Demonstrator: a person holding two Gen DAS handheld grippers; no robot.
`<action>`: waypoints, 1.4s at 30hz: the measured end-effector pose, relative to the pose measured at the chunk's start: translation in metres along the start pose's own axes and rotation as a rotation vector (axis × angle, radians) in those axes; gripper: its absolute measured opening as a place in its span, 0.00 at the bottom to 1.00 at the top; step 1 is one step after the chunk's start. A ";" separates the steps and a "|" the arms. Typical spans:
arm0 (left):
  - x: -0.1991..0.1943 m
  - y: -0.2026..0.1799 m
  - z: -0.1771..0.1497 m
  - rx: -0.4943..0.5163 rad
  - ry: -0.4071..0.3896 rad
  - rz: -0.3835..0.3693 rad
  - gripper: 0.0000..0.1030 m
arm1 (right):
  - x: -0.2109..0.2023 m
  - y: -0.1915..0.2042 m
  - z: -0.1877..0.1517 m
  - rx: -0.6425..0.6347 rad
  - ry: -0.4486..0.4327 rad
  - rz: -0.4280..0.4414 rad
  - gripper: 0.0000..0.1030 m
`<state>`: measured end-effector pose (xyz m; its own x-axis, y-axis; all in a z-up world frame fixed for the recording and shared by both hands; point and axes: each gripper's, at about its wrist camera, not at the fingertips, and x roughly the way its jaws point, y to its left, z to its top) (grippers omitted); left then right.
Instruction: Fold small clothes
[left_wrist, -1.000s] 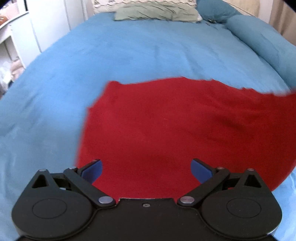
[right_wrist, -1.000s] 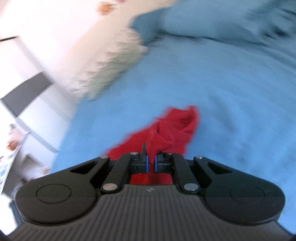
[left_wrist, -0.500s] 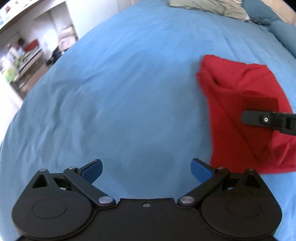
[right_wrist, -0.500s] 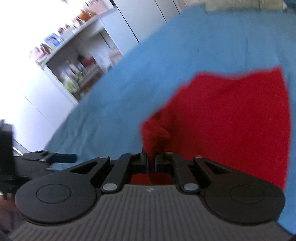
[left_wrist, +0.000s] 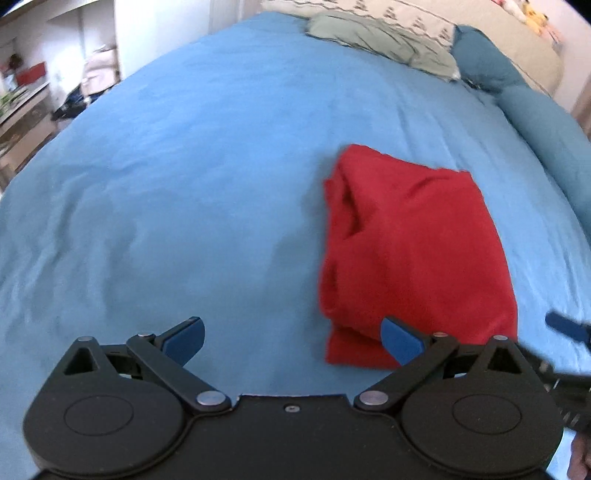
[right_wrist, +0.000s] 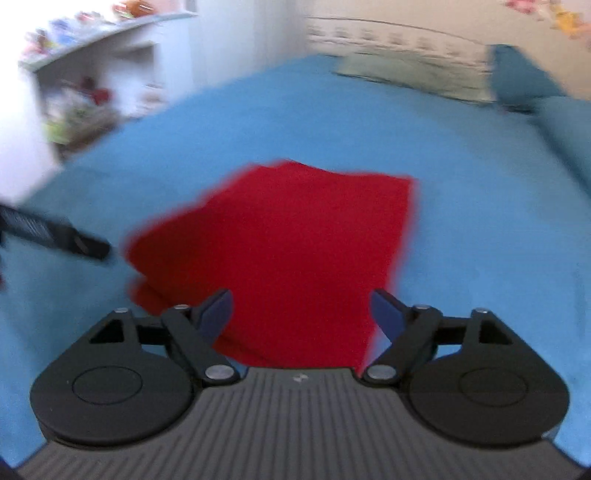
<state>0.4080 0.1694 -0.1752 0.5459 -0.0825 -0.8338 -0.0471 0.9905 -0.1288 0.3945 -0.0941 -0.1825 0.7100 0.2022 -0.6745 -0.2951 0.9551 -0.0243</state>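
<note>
A red cloth (left_wrist: 413, 254) lies folded over on the blue bed cover, with bunched layers along its left edge. It also shows in the right wrist view (right_wrist: 295, 251), blurred. My left gripper (left_wrist: 293, 338) is open and empty, above bare cover just left of the cloth's near corner. My right gripper (right_wrist: 301, 314) is open and empty, just above the near edge of the cloth. Part of the right gripper (left_wrist: 565, 326) shows at the right edge of the left wrist view. Part of the left gripper (right_wrist: 55, 236) shows at the left of the right wrist view.
The blue bed cover (left_wrist: 184, 166) spreads all around. Pillows (left_wrist: 380, 40) lie at the head of the bed and a blue bolster (left_wrist: 535, 110) runs along the right side. White shelves with clutter (right_wrist: 81, 85) stand left of the bed.
My right gripper has opened and let go of the red cloth, which now lies folded on the bed. My left gripper stayed open and shifted nearer the cloth.
</note>
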 end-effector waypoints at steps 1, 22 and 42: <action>0.003 -0.004 0.000 0.006 0.002 0.002 1.00 | 0.002 -0.003 -0.011 -0.001 0.026 -0.026 0.95; 0.032 -0.021 0.000 0.004 0.031 0.007 0.99 | 0.050 -0.007 -0.048 0.019 0.116 -0.122 0.85; 0.032 -0.025 0.006 0.002 0.013 0.010 0.99 | 0.037 -0.003 -0.048 -0.070 -0.002 -0.145 0.23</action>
<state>0.4319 0.1427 -0.1957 0.5349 -0.0744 -0.8416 -0.0501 0.9916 -0.1195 0.3914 -0.0997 -0.2426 0.7500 0.0637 -0.6584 -0.2328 0.9571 -0.1727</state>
